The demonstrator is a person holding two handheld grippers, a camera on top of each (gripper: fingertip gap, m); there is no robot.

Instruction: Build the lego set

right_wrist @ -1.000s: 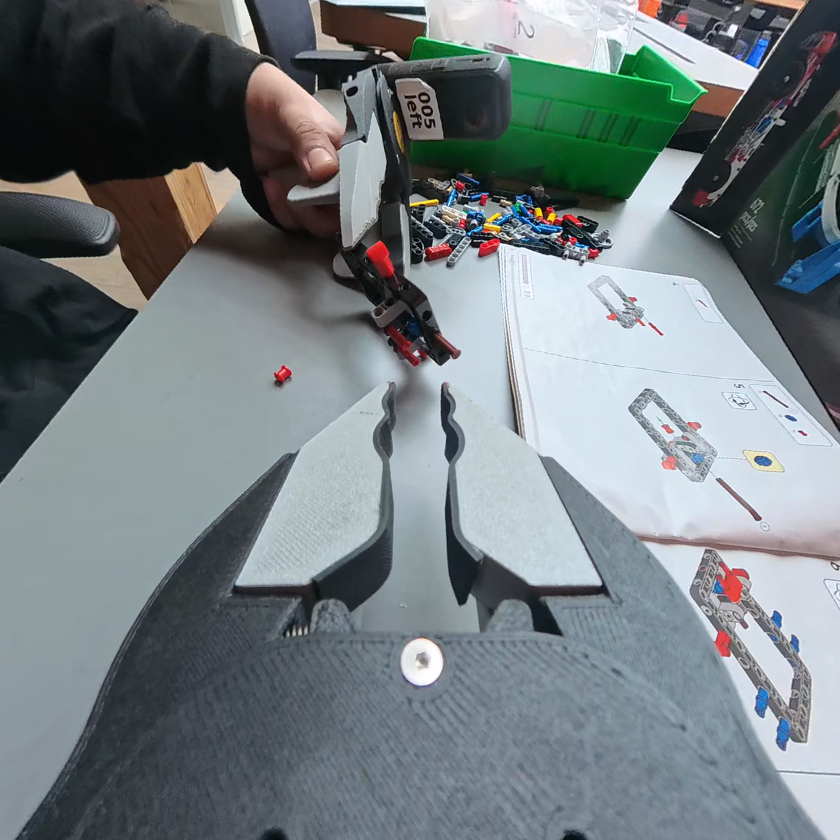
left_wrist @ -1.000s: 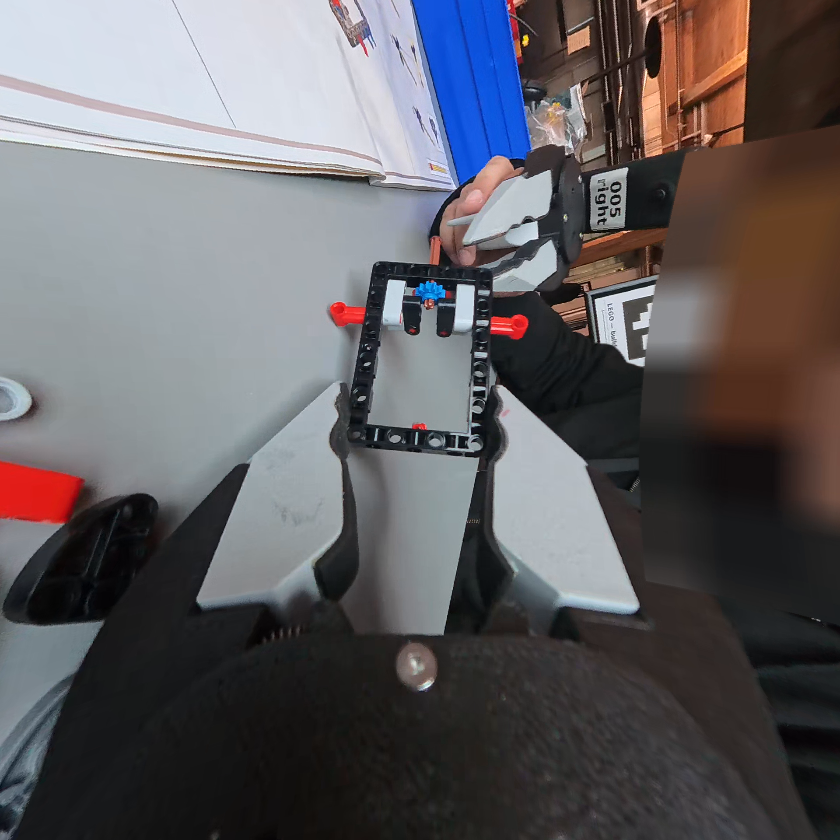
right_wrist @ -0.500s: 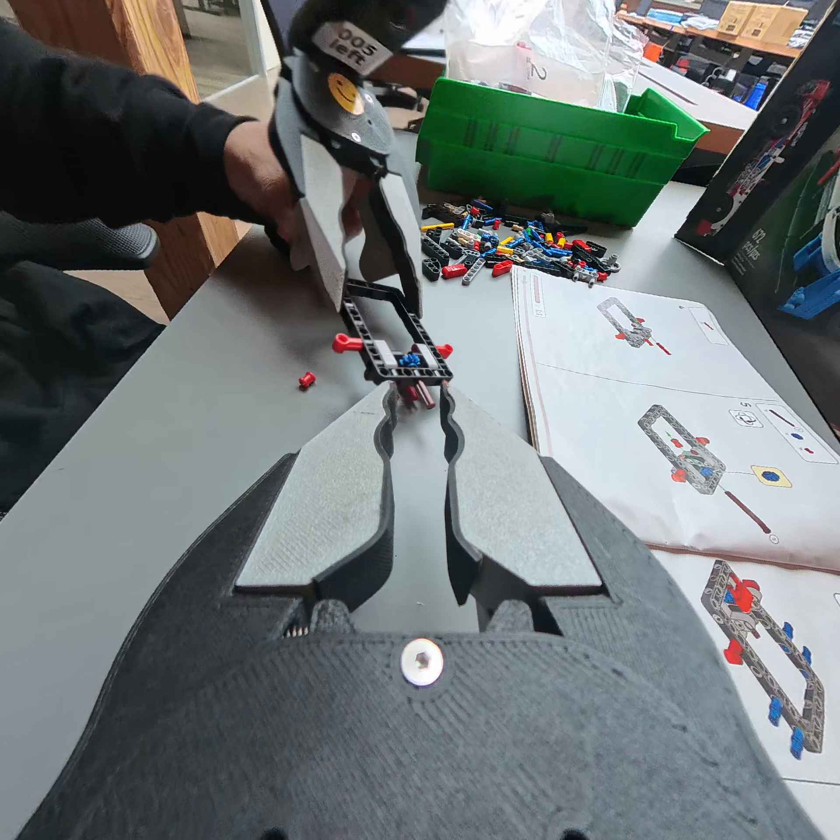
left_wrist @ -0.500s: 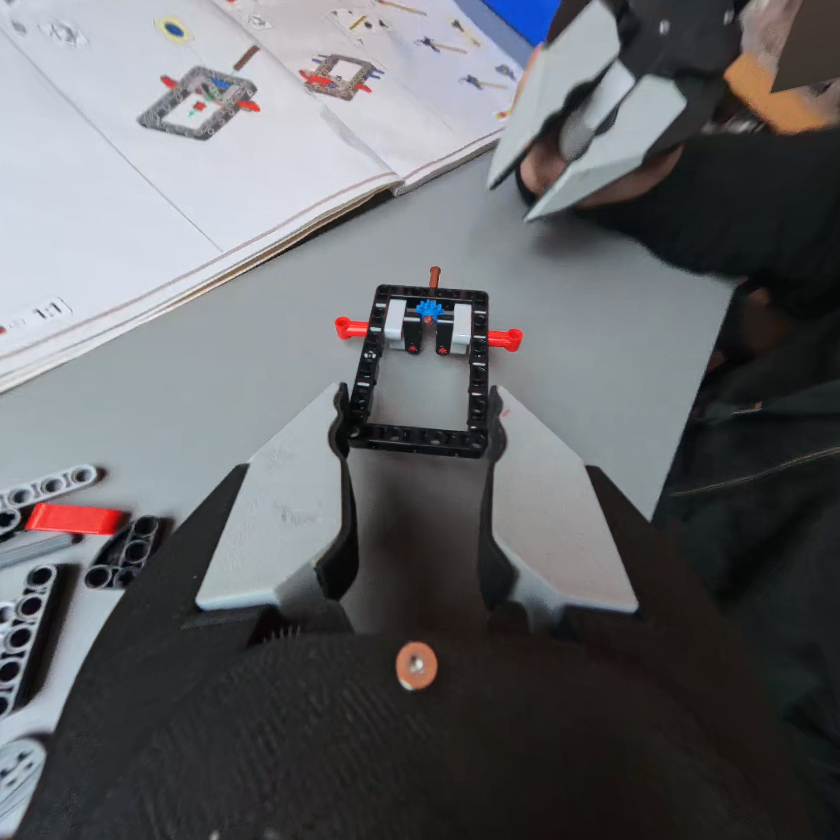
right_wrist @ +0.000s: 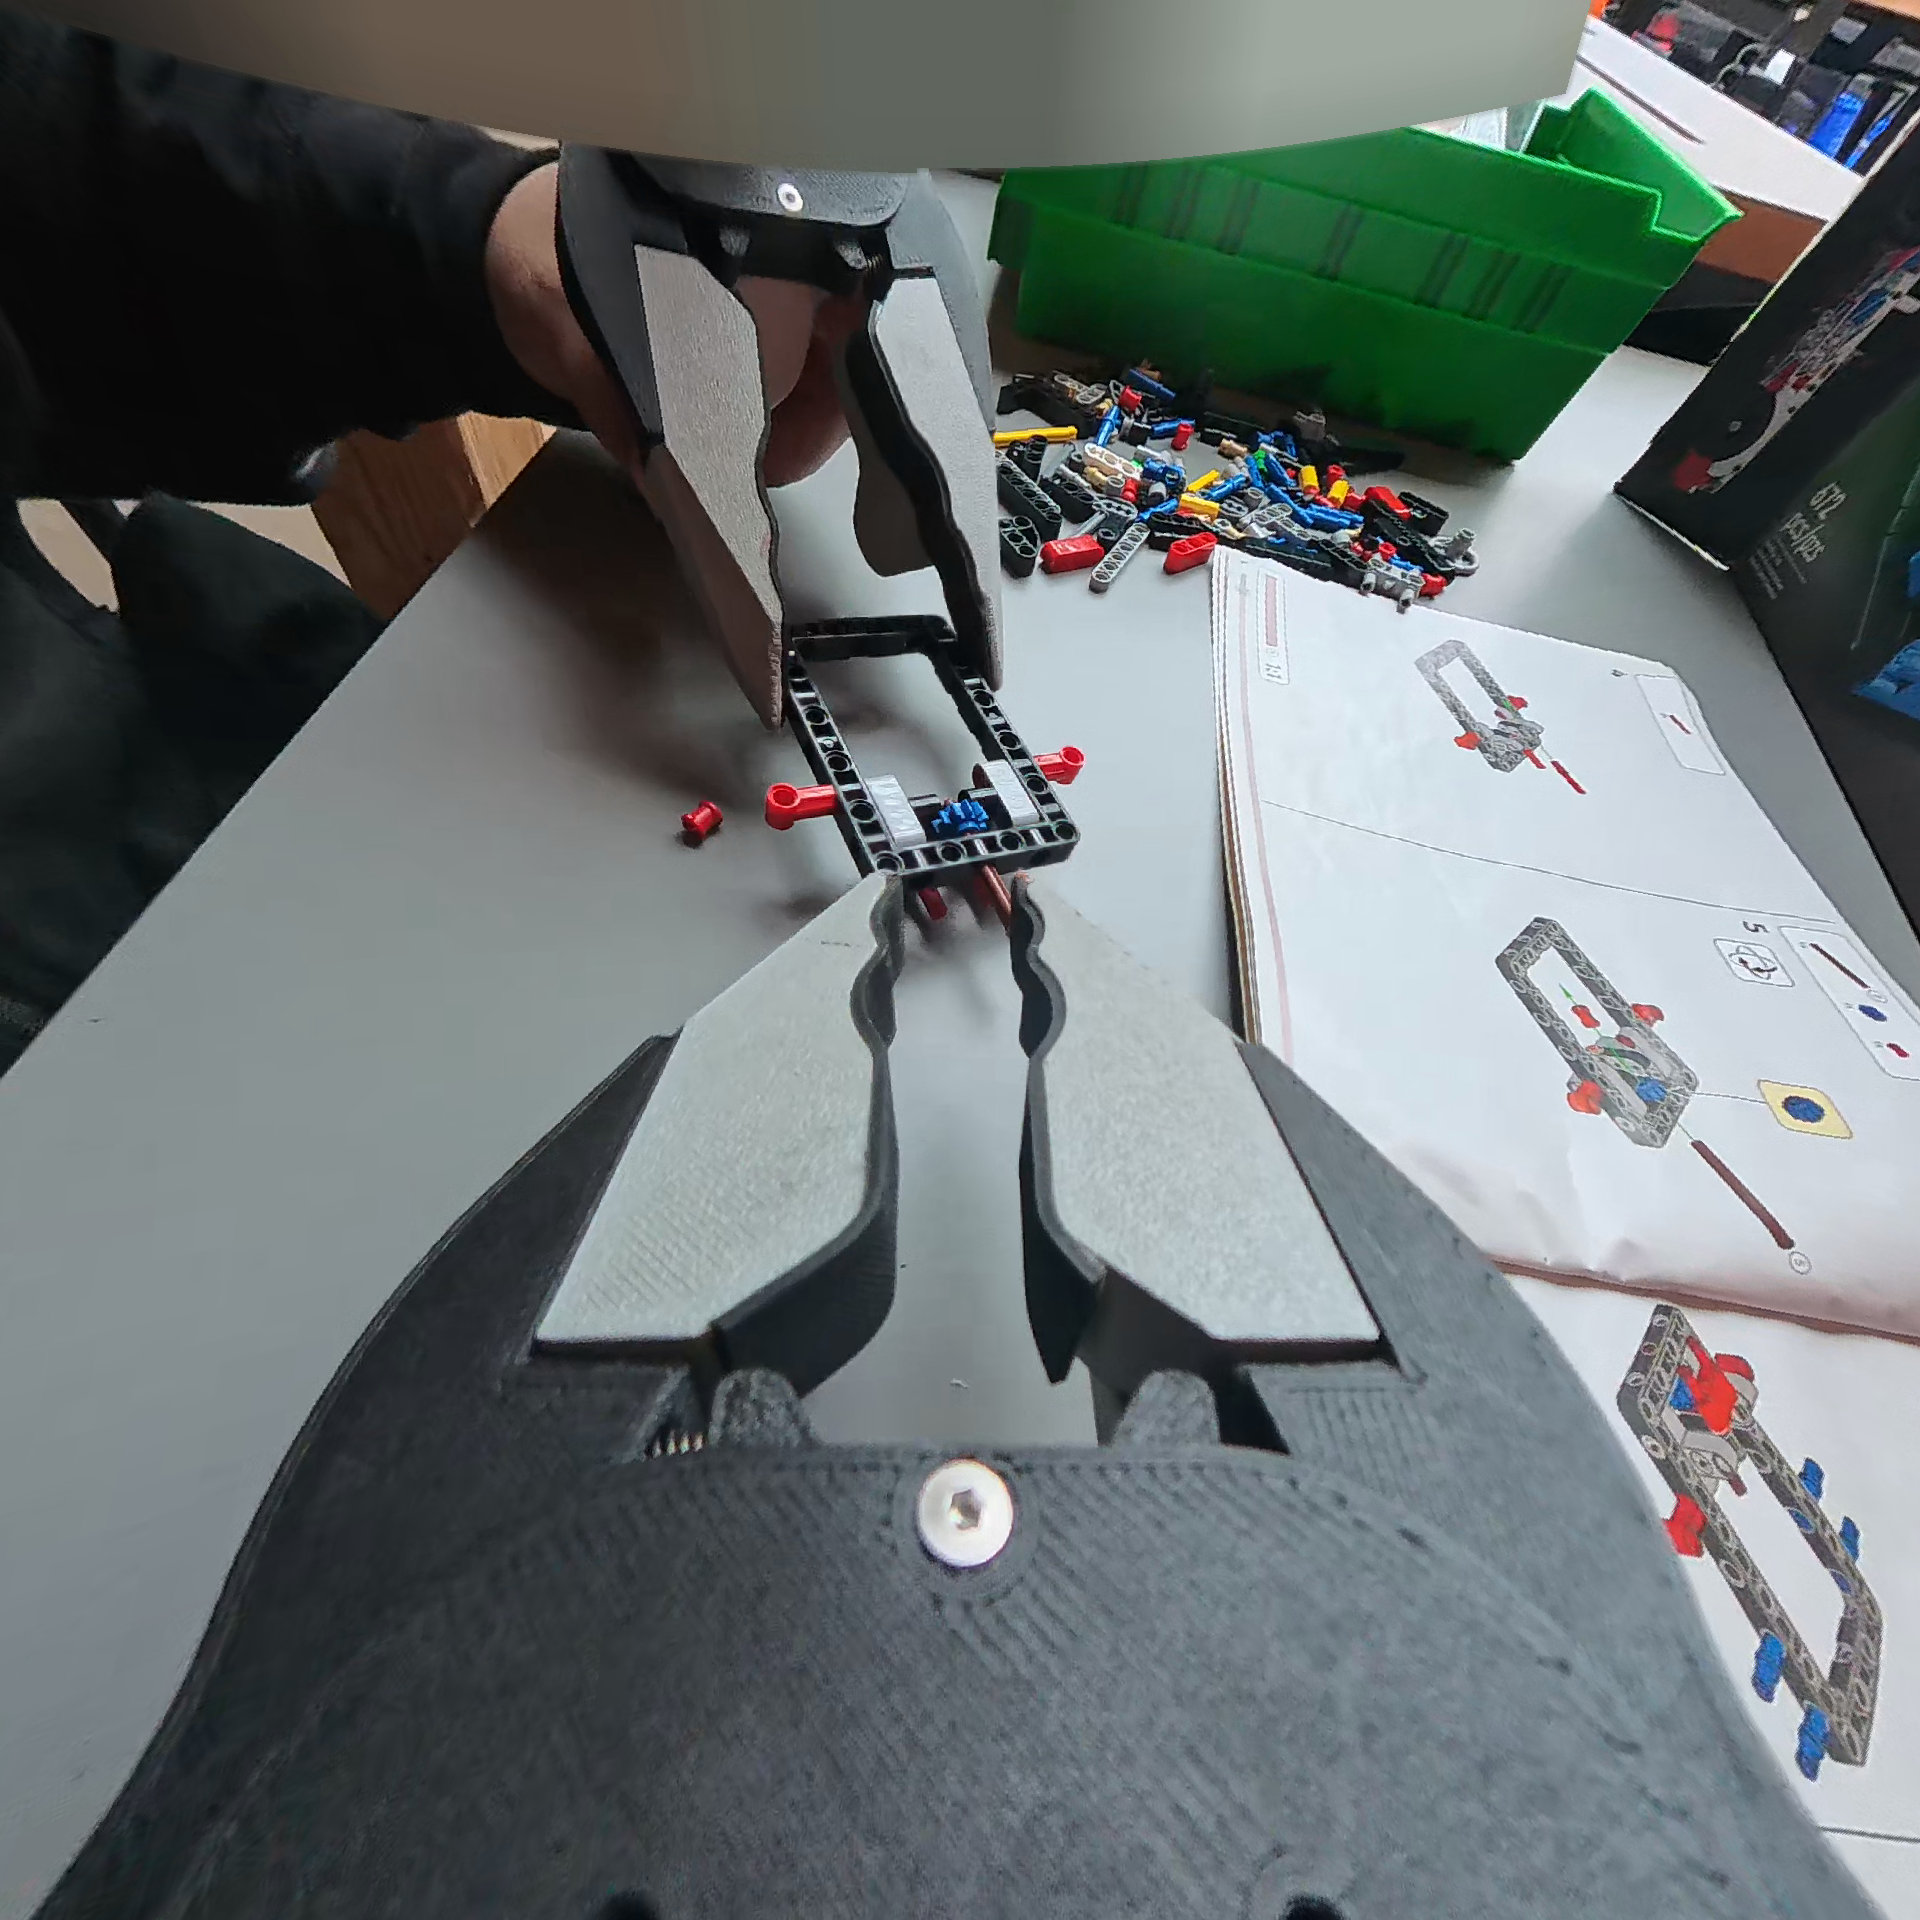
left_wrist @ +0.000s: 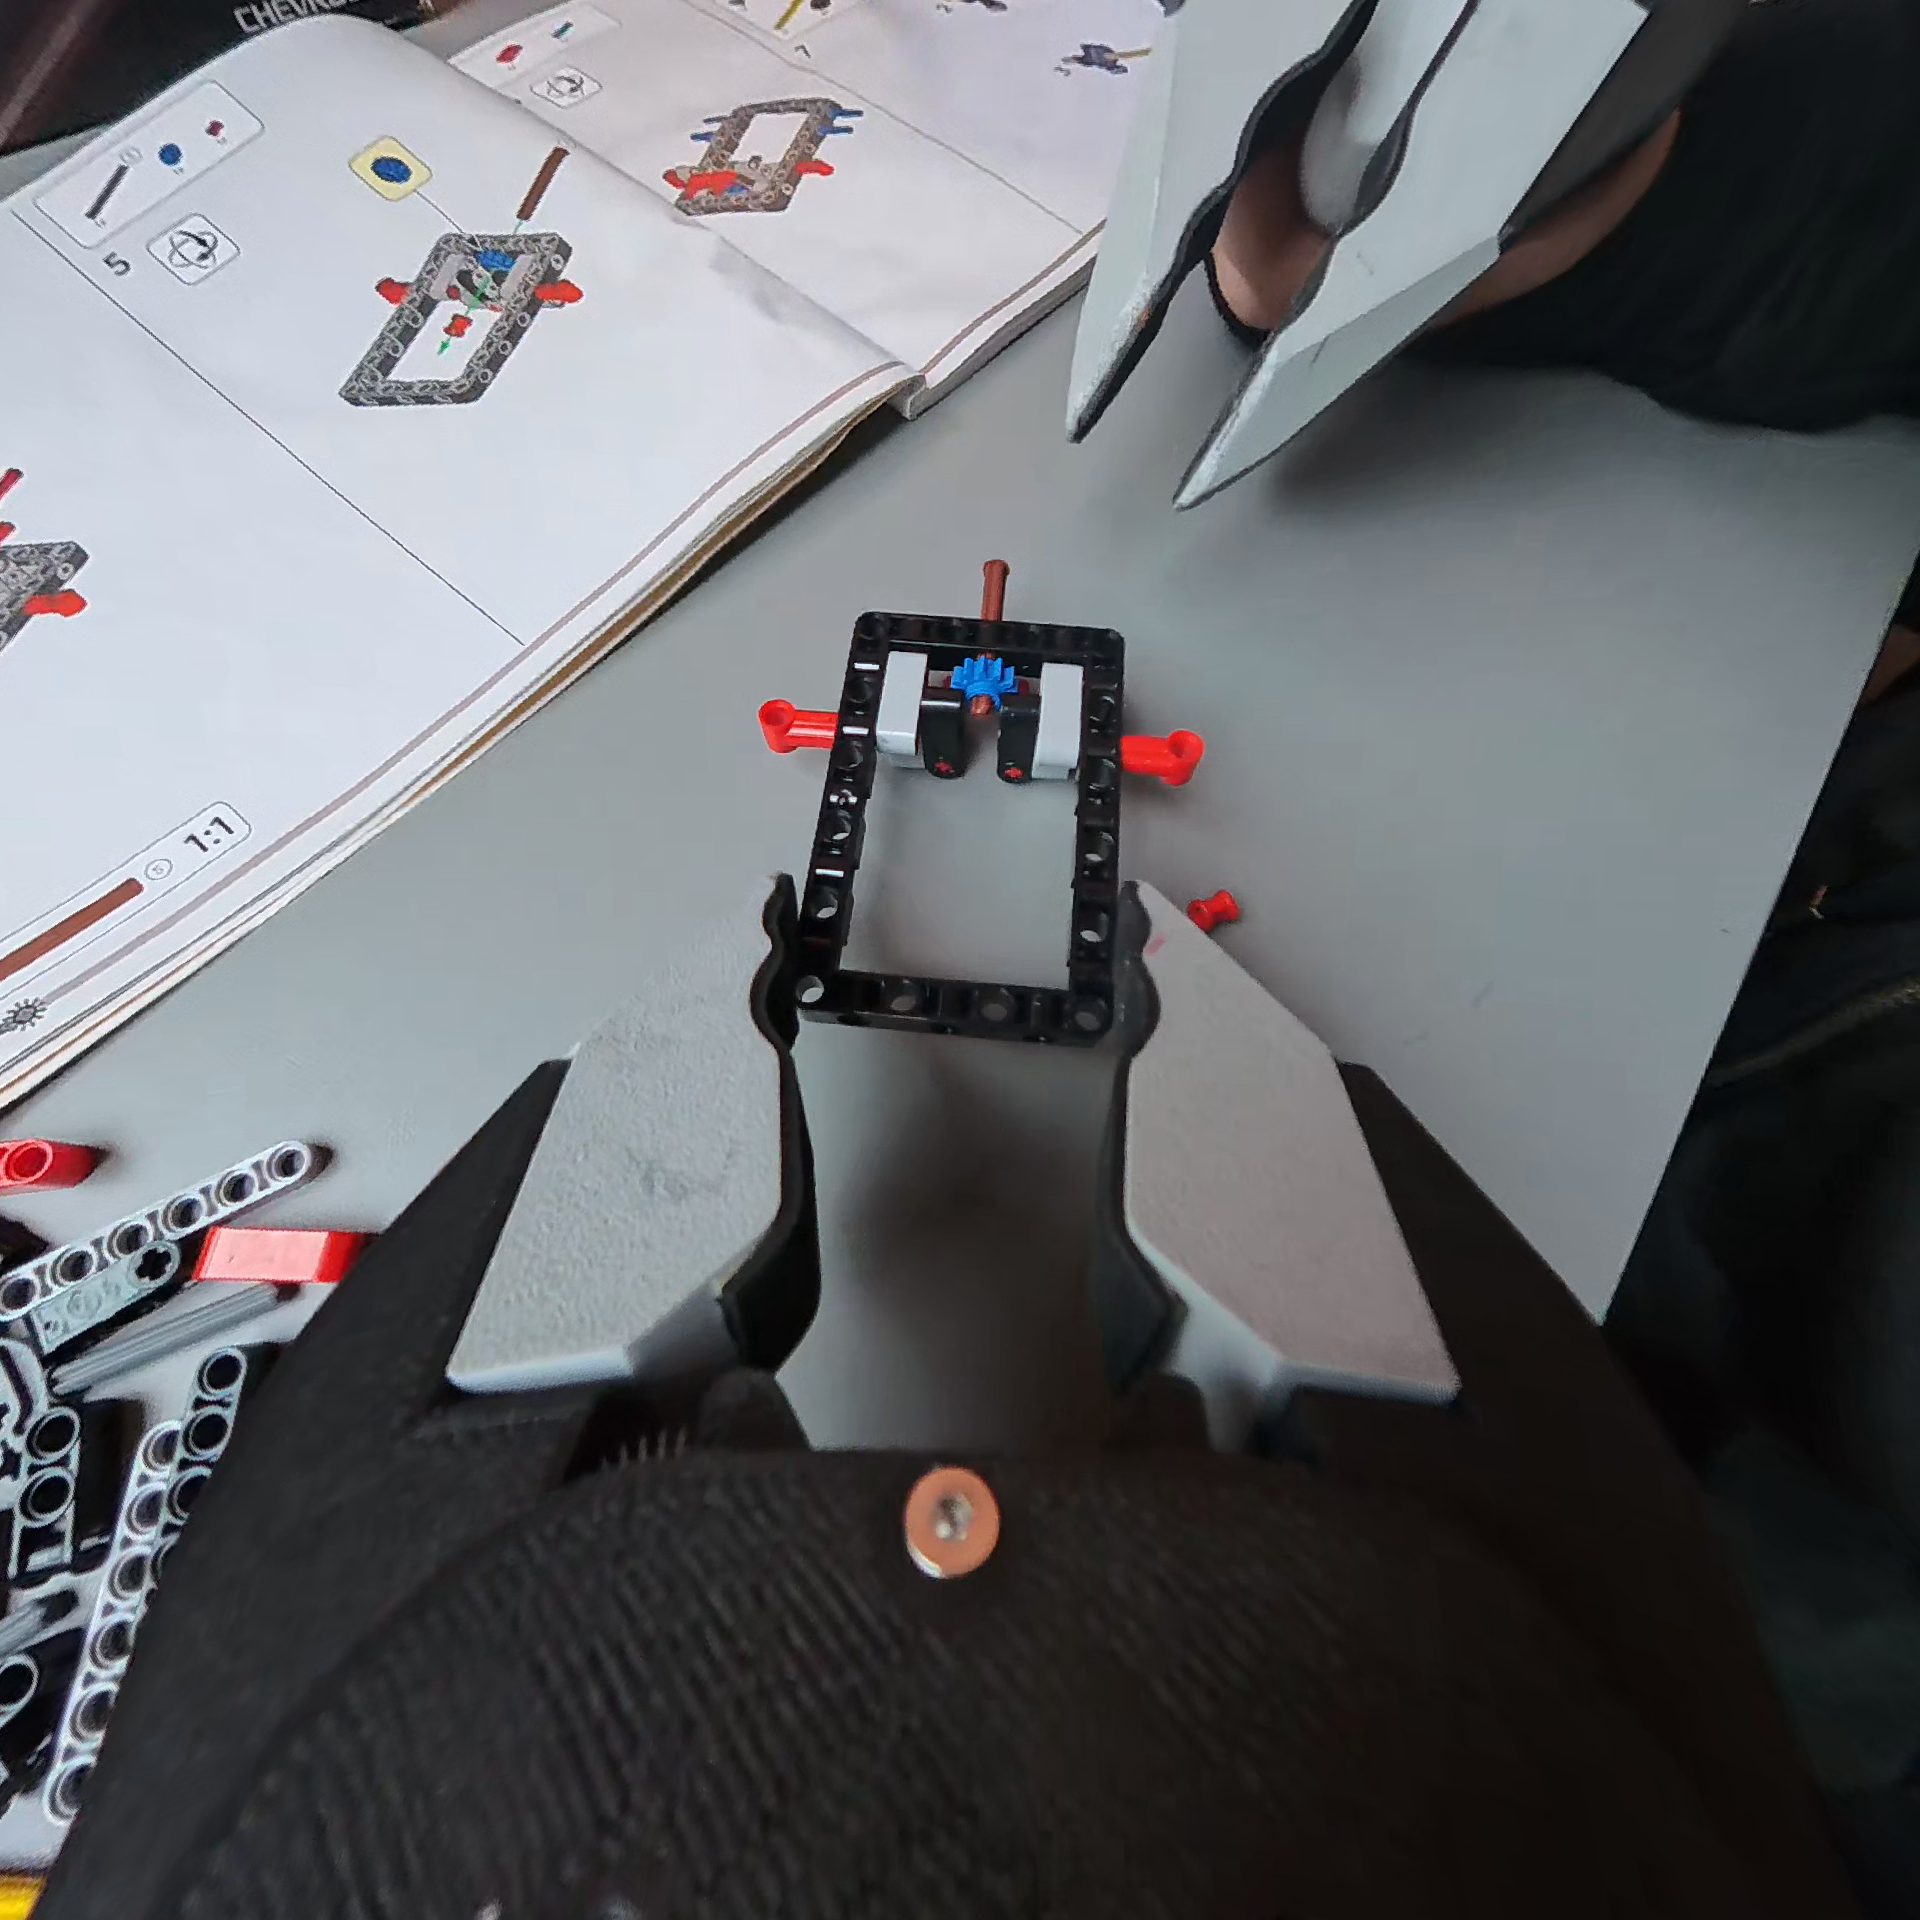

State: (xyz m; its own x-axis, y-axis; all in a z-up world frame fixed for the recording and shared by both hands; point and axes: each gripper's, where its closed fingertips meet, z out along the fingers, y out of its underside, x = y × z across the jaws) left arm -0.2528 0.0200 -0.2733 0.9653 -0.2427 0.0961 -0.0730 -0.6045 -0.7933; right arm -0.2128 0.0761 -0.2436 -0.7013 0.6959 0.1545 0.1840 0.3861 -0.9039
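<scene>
Fingers of the left gripper (left_wrist: 951,956) clamp the near end of the black rectangular frame (left_wrist: 966,810), holding it low over the grey table (left_wrist: 1455,727). Its far end carries a blue gear (left_wrist: 979,675), a brown axle (left_wrist: 995,587) and red pins. The right gripper (right_wrist: 954,899) faces that end, jaws slightly parted and empty, tips flanking the axle. A loose red pin (right_wrist: 702,819) lies beside the frame; the instruction booklet (right_wrist: 1507,883) lies open nearby.

Loose red pin (left_wrist: 1211,911) beside frame (left_wrist: 961,831)
</scene>
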